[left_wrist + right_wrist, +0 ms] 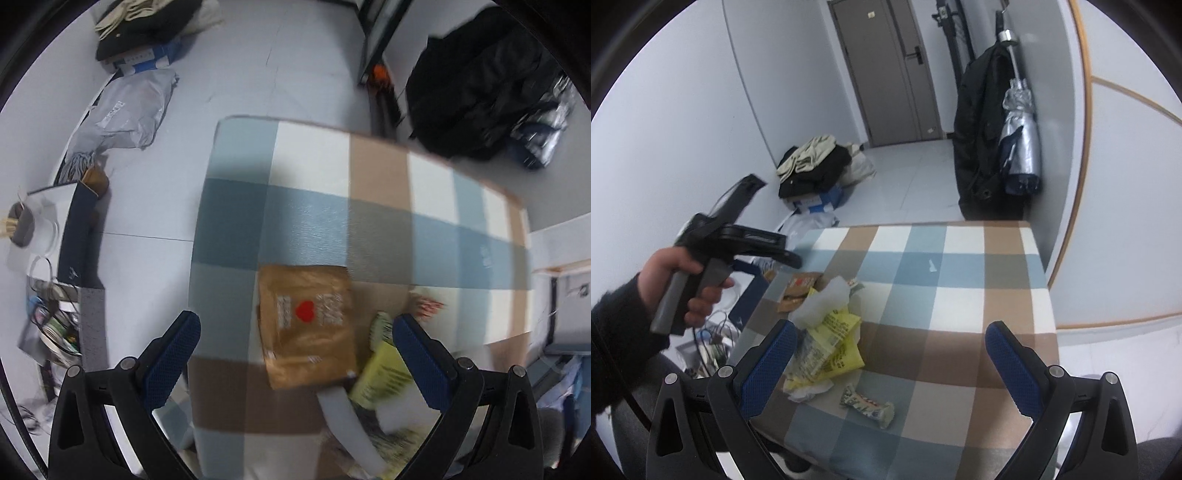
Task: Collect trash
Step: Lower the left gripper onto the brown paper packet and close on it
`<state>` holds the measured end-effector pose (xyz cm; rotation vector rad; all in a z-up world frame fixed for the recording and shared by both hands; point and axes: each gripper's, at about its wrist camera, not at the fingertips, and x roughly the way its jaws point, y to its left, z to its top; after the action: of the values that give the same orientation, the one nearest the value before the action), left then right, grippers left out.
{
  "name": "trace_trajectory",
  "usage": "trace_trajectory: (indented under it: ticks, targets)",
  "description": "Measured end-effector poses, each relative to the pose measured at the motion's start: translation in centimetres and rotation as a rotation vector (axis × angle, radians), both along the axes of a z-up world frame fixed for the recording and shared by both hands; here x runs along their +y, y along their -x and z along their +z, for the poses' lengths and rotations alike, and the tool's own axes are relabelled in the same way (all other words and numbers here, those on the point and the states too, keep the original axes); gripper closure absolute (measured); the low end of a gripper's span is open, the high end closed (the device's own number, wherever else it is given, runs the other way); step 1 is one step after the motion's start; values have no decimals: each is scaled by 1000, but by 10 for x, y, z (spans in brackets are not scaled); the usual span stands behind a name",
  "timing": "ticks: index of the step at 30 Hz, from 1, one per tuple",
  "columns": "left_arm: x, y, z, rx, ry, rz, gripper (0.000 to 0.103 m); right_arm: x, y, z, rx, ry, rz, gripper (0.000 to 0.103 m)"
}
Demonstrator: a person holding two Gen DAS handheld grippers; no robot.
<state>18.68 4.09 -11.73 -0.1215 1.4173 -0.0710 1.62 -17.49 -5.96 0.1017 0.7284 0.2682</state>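
Trash lies on a checked table (306,214) (960,295). A brown packet with a red heart (308,325) (798,288) lies flat. Beside it are a yellow wrapper (384,373) (836,332), a white crumpled tissue (823,299) and a small snack wrapper (866,404). A tiny white scrap (931,265) lies farther back. My left gripper (295,354) is open above the brown packet and holds nothing; it also shows in the right wrist view (753,247), held in a hand. My right gripper (890,365) is open and empty over the table's near edge.
A grey mailer bag (122,110) and a pile of clothes on a blue box (812,166) lie on the floor. A white bag with cables (51,295) sits left of the table. A black coat (986,140) and an umbrella (1021,136) hang at the right. A door (886,70) is at the back.
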Motion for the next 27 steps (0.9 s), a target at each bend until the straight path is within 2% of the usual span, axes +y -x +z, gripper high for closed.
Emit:
trace_trajectory:
  ticks: [2, 6, 11, 13, 17, 20, 23, 27]
  targets:
    - [-1, -1, -7, 27, -21, -9, 5, 1, -5, -4, 18, 3, 11, 0]
    - [2, 1, -14, 80, -14, -4, 6, 1, -13, -9, 49, 9, 20, 0]
    - [1, 2, -7, 62, -30, -26, 8, -2, -17, -14, 83, -15, 21, 0]
    - [1, 6, -3, 57, -63, -34, 13, -2, -17, -15, 91, -22, 22, 0]
    - [3, 11, 0, 37, -115, -60, 31, -1, -15, -15, 88, -20, 28, 0]
    - [2, 16, 6, 27, -117, -70, 44, -1, -13, -13, 80, -20, 28, 0]
    - [2, 16, 5, 24, -112, -67, 52, -1, -13, -13, 77, -20, 27, 0]
    - [0, 5, -2, 28, -68, -42, 55, -1, -11, -12, 68, -18, 23, 0]
